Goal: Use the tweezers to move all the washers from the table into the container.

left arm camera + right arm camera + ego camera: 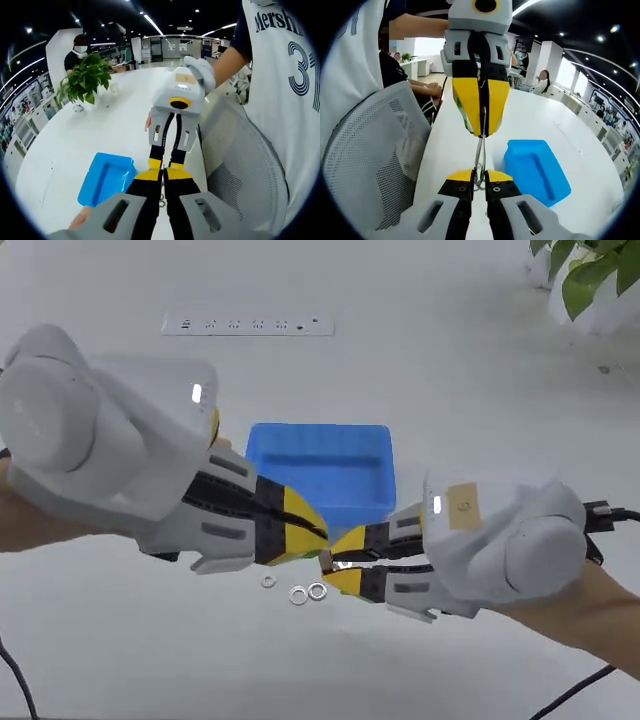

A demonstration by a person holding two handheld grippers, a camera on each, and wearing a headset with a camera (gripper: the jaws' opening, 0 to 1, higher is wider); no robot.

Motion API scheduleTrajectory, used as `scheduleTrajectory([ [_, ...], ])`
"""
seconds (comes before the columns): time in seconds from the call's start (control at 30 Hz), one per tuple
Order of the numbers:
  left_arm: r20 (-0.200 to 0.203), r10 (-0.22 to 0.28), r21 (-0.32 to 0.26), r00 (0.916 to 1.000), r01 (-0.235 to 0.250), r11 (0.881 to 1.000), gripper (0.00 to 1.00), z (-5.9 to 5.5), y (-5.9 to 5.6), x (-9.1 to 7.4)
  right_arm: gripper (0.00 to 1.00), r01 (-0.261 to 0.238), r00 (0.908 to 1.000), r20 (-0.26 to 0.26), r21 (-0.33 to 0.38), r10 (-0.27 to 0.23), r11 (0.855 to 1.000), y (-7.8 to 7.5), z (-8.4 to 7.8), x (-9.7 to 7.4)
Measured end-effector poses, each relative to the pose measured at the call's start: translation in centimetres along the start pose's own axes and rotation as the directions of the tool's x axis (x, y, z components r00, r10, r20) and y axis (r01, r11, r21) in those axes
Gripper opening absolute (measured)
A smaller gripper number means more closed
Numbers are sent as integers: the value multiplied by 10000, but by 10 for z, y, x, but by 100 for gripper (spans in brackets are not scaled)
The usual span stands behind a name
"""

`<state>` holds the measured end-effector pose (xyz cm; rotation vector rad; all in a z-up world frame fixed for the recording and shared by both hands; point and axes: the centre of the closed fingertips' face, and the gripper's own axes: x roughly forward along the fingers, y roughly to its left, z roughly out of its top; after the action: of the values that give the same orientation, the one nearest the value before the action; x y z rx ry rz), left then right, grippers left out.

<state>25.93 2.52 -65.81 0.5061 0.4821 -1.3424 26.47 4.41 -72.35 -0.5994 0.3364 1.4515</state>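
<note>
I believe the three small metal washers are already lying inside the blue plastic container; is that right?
Not quite. The head view shows the three small metal washers lying on the white table, just in front of the blue plastic container, not inside it.
</note>
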Motion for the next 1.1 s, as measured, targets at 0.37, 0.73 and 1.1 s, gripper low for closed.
scheduleTrajectory([
  [0.37,308,341,483,9989,-356,9982,5,18,23,-15,9,232,9994,249,-363,-223,9991,-28,21,-6],
  [0.73,800,859,839,9931,-926,9922,5,33,46,-17,9,525,9981,377,-855,-494,9950,-66,34,-6],
  [1.1,926,1353,970,9865,-1442,9848,5,15,105,-13,9,814,9966,195,-816,-800,9933,-105,23,11],
])
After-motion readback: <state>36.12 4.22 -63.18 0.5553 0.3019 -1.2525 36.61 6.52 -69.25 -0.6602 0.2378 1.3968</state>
